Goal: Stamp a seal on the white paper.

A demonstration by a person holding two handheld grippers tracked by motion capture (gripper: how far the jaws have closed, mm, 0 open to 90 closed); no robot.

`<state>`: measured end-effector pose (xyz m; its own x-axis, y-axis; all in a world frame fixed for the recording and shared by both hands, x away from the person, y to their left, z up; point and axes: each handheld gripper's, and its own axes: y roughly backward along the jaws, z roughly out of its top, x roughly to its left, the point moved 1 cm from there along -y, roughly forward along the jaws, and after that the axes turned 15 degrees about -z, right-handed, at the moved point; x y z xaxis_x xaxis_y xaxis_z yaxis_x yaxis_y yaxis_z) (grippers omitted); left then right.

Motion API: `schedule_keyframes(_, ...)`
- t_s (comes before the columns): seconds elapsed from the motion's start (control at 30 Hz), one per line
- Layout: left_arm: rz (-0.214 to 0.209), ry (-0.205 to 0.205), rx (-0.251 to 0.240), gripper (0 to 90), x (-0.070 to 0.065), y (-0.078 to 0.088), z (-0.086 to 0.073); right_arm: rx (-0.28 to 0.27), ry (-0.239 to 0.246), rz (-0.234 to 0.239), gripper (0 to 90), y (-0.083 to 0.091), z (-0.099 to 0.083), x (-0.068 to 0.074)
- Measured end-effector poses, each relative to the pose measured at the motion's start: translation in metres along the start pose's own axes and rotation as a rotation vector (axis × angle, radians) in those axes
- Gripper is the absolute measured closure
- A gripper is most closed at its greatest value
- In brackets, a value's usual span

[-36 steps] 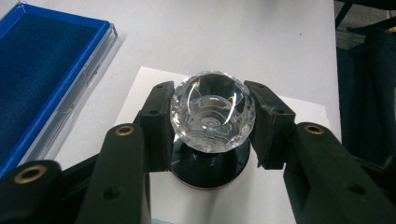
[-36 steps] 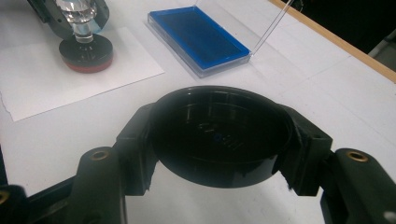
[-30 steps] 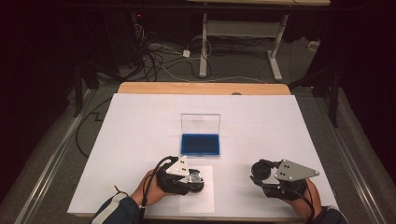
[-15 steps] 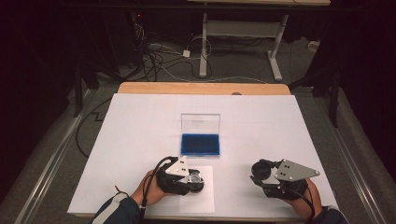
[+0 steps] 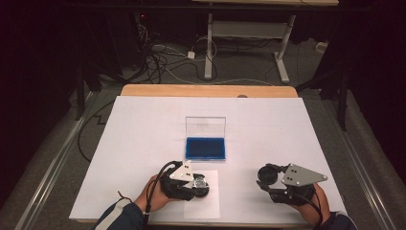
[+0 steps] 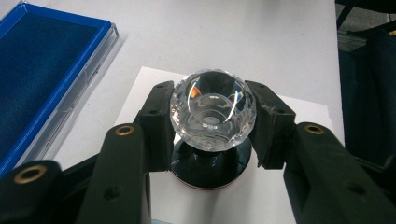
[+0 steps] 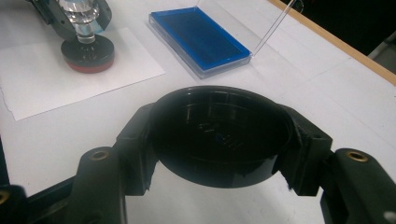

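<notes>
The left gripper [image 6: 212, 126] has its jaws clamped on the faceted crystal knob of a stamp [image 6: 212, 114], whose round black base rests on a white paper sheet [image 5: 210, 203] near the front edge of the tabletop [image 5: 143, 124]. The right gripper [image 7: 219, 140], toward the front right corner, grips a round black cap [image 7: 219, 135] just off the surface. The open blue ink pad [image 5: 206, 147] lies mid-table. This looks like the stamping step: next the stamp likely needs lifting straight up, or moving to the pad, with the cap kept clear.
</notes>
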<state>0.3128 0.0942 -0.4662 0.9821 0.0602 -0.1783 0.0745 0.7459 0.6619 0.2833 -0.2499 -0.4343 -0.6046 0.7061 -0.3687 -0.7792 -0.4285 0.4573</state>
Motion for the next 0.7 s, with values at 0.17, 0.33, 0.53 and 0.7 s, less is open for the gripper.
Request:
schedule_keyframes(0.17,0.003,-0.004,0.003,54.1,-0.0003,0.0001,0.0003,0.002,0.002,0.001,38.5,-0.0004,-0.0003,0.0)
schedule_keyframes(0.33,0.01,-0.008,0.01,54.1,-0.0018,0.0003,0.0011,0.001,0.003,0.003,38.5,0.0,-0.0001,0.0001)
schedule_keyframes(0.53,0.013,-0.01,0.012,54.1,-0.0027,0.001,0.0014,-0.001,0.003,0.005,38.5,0.0003,0.0001,0.0001)
schedule_keyframes(0.7,0.016,-0.011,0.011,54.1,-0.0039,0.0017,0.0017,0.001,0.006,0.004,38.5,0.0005,0.0003,0.0003)
